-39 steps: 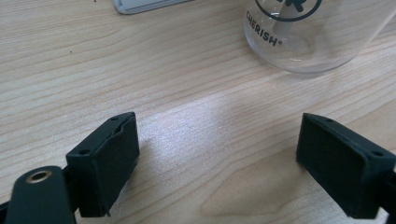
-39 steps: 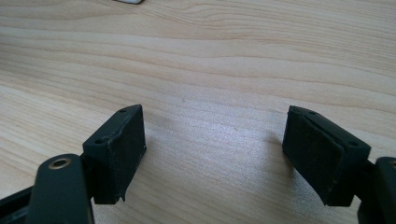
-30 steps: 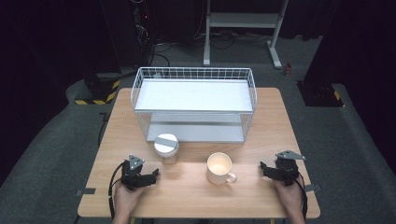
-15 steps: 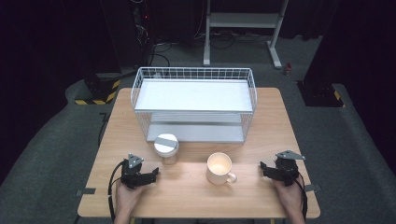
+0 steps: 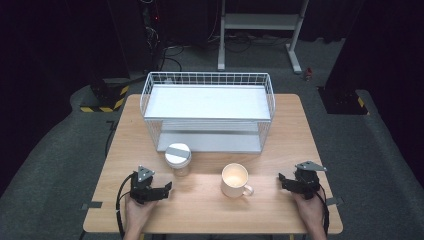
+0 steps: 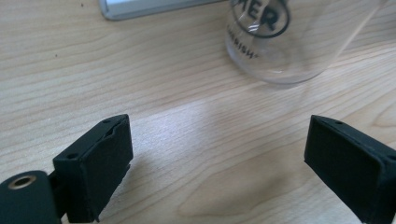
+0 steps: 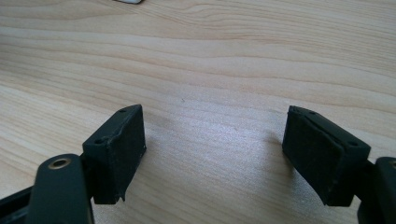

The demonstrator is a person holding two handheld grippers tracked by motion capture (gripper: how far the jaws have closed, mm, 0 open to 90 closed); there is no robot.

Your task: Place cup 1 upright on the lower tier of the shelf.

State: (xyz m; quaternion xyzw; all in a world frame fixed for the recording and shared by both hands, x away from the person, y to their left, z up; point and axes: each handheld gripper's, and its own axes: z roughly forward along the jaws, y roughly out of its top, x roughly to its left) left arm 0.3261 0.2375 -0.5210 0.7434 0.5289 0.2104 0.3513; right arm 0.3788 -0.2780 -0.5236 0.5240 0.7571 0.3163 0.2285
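Light wooden table [image 5: 300, 125] on grey carpet [image 5: 60, 160], room behind in darkness. A white metal stand [image 5: 260, 22] at rear; a yellow-and-black striped base [image 5: 102, 102] at left; cables [image 5: 170, 50] cross the floor.

Count on the table

One wire basket [image 5: 207, 80], one glass jar [image 5: 178, 159] (grey lid on), one cream mug [image 5: 235, 180], and two grippers, left [image 5: 167, 187] and right [image 5: 281, 179].
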